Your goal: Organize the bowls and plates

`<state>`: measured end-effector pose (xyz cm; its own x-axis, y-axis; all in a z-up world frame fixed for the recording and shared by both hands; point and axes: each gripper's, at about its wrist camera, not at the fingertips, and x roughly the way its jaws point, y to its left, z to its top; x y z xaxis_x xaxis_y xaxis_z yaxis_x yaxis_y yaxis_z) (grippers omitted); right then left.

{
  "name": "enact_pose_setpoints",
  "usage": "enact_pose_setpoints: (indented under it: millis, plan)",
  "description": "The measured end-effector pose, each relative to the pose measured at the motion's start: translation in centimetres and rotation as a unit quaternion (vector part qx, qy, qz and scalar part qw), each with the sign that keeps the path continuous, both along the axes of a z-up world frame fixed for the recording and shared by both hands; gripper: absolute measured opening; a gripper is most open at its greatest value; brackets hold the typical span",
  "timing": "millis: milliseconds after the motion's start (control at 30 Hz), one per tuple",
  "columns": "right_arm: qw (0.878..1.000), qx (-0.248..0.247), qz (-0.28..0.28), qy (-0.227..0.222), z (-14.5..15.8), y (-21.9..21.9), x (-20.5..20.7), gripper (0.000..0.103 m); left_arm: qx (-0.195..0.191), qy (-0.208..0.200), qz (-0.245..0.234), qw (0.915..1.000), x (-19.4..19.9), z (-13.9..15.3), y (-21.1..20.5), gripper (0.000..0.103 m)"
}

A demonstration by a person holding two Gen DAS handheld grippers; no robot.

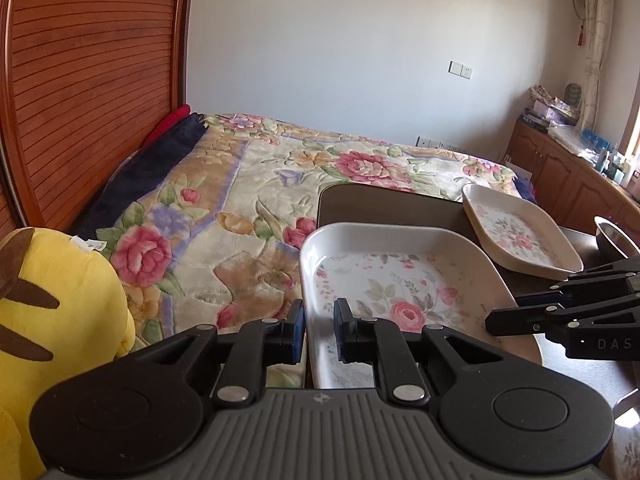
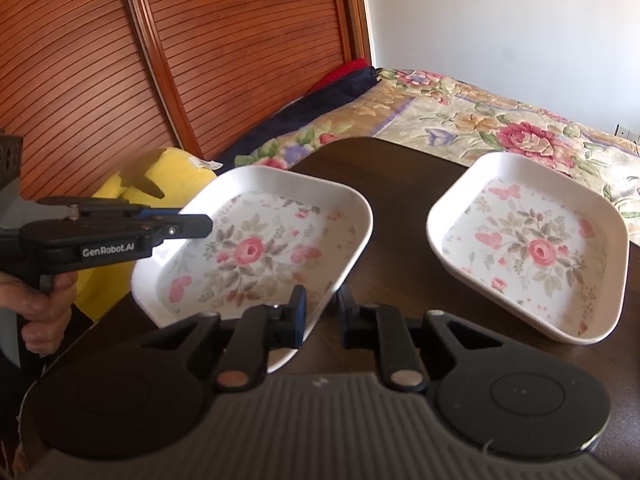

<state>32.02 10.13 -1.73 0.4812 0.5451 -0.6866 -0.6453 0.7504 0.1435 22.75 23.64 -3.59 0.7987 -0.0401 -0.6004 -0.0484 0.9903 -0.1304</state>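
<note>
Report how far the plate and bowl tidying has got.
Done: nothing is stacked yet. In hand: both the left gripper and the right gripper straddle opposite rims of the near floral plate. Left: the second floral plate sits apart on the dark table, and a metal bowl waits beyond it.

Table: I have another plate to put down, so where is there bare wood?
Bare wood shows on the table at its far corner, bordered by the bed and both plates' far rims, and in the strip between the near plate and the far plate. It is crowded around the near plate, where the left tongs and right tongs straddle its rim.
</note>
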Motion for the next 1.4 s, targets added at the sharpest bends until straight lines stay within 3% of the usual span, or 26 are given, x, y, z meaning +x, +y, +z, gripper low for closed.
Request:
enact_pose_setpoints:
  millis: [467, 933, 1400]
  plan:
    - [0.999, 0.031, -0.016, -0.031, 2.4, -2.9, -2.2, 0.01, 0.001, -0.028, -0.002, 0.9996, -2.6, 2.6, -2.3, 0.015]
    - [0.996, 0.053, -0.045, -0.061, 4.3, -7.9, -5.0, 0.01, 0.02, -0.055, -0.032, 0.9978, -4.9, 5.4, -7.5, 0.016]
    - [0.994, 0.055, -0.072, -0.065, 4.4, -12.8, -8.4, 0.01, 0.03, -0.053, -0.069, 0.9957, -7.1, 5.4, -12.9, 0.016]
